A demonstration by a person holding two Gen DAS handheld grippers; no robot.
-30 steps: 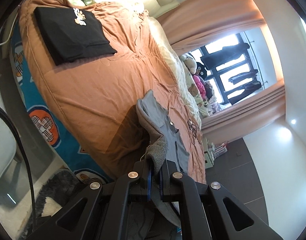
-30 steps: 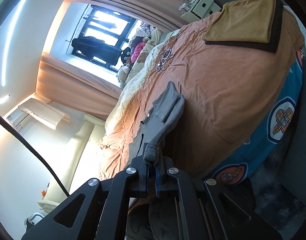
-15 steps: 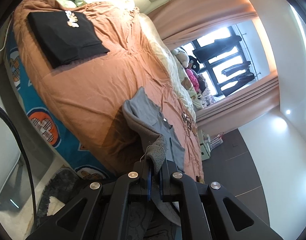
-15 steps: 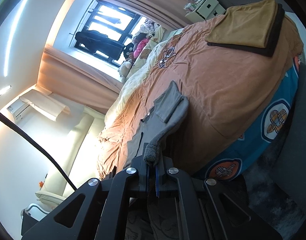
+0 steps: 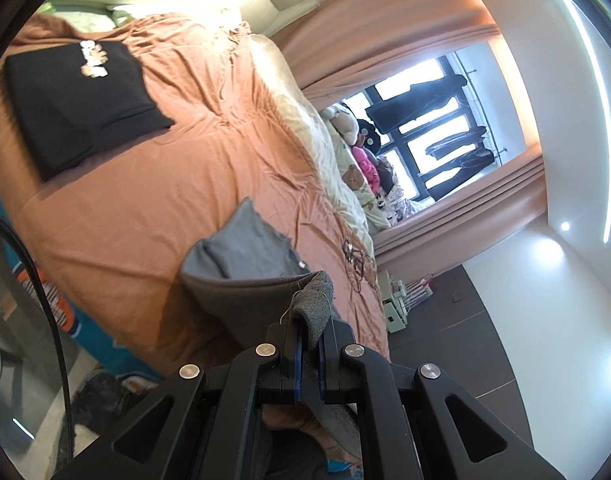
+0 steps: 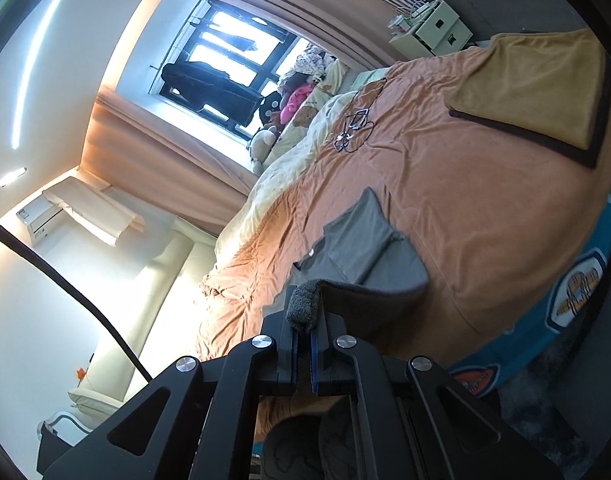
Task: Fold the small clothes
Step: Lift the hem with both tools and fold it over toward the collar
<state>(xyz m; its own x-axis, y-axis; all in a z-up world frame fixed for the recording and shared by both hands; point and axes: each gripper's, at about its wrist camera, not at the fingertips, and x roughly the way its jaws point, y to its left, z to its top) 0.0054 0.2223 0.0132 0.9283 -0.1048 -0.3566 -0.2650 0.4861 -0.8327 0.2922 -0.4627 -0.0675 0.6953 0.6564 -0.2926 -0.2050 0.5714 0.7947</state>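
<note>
Grey garment (image 5: 249, 256) — hem higher, farther over

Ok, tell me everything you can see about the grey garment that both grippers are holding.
The grey garment looks like soft knit, darker and fuzzier along its lifted edge. The left gripper and right gripper each have their jaws shut on a bunched corner. That near edge is raised and curling over towards the rest, which lies flat on the orange bedsheet with a sleeve-like flap folded on top and a small pale tag.

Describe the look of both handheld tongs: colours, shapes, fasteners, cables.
The left tongs and the right tongs match: matte black angular frames with triangular cut-outs, round silver screw heads, and thin blue pads lining the fingers. A black cable curves past each on the picture's left.
</note>
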